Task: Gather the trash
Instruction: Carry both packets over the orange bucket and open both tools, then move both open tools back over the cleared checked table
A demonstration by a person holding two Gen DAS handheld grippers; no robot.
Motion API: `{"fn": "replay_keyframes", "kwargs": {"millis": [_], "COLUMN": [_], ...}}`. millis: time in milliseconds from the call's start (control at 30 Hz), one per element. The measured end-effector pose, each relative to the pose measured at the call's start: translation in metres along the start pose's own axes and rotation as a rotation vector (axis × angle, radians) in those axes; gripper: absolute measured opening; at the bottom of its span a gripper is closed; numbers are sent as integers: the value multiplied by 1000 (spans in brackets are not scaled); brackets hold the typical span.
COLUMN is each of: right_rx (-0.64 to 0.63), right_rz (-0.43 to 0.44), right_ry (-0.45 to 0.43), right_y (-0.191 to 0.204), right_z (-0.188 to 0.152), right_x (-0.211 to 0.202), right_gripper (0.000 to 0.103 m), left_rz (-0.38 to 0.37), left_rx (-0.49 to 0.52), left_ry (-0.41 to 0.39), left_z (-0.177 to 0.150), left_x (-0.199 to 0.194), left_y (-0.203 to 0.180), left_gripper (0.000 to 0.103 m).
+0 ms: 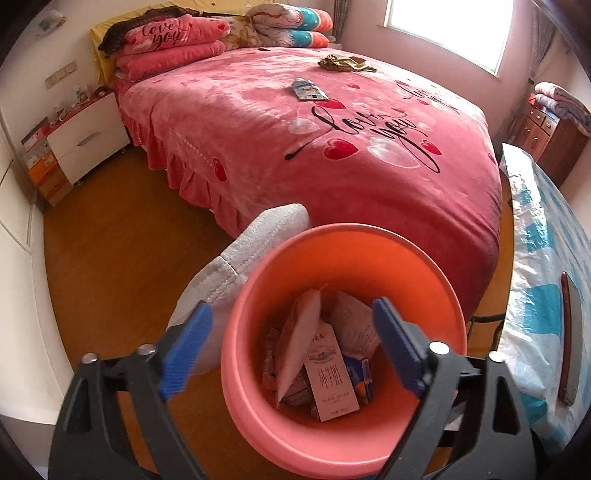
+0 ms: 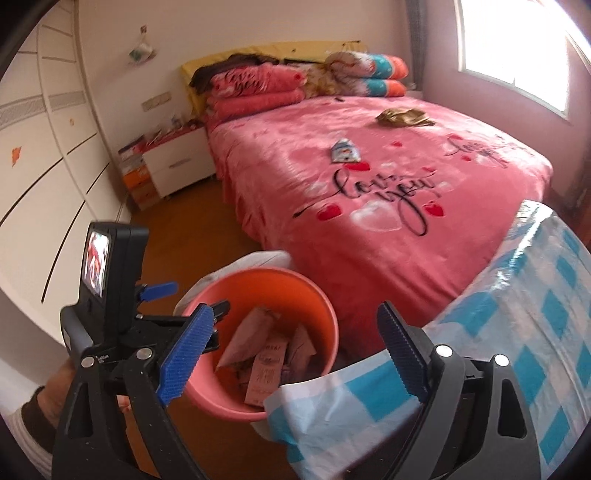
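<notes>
Both grippers gape wide, holding nothing: left gripper (image 1: 291,349) directly above the orange bin (image 1: 439,295) of paper trash (image 1: 325,365), right gripper (image 2: 291,358) beside it. A wrapper (image 1: 308,89) lies on the bed (image 1: 236,122) beyond the bin.

Bright window (image 1: 448,27) glare, soft blur, bowed fisheye edges.

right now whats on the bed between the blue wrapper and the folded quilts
An olive crumpled cloth lies between wrapper and quilts, clearest in the right wrist view.
</notes>
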State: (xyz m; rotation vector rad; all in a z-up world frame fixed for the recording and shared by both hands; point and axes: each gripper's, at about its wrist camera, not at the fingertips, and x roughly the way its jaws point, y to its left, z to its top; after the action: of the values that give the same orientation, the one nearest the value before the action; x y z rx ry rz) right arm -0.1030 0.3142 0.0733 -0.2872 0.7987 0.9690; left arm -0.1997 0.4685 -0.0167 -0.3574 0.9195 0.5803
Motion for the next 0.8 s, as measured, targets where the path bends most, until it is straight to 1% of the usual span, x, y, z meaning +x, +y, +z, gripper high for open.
{"fn": "replay_keyframes", "kwargs": {"millis": [133,367,433,800], "right_rx": [25,-17,-18,0], "right_rz": [-28,-111,-120,-173], "right_ry": [-29,-48,-53,-93], "right_y": [-8,-8,-9,-22], "right_z": [0,-5,-9,-25], "right_x": [-14,-25,-29,-56], "right_gripper": [91,92,94,94], "left_rz": [26,43,45,39], "left_rx": [32,42,45,66], "left_ry": [-22,-63,-75,-150], "left_z": [0,2,2,12], "left_x": [-3,-15,-19,-48], "left_y": [-8,-16,-19,-40], "left_gripper": [91,91,91,91]}}
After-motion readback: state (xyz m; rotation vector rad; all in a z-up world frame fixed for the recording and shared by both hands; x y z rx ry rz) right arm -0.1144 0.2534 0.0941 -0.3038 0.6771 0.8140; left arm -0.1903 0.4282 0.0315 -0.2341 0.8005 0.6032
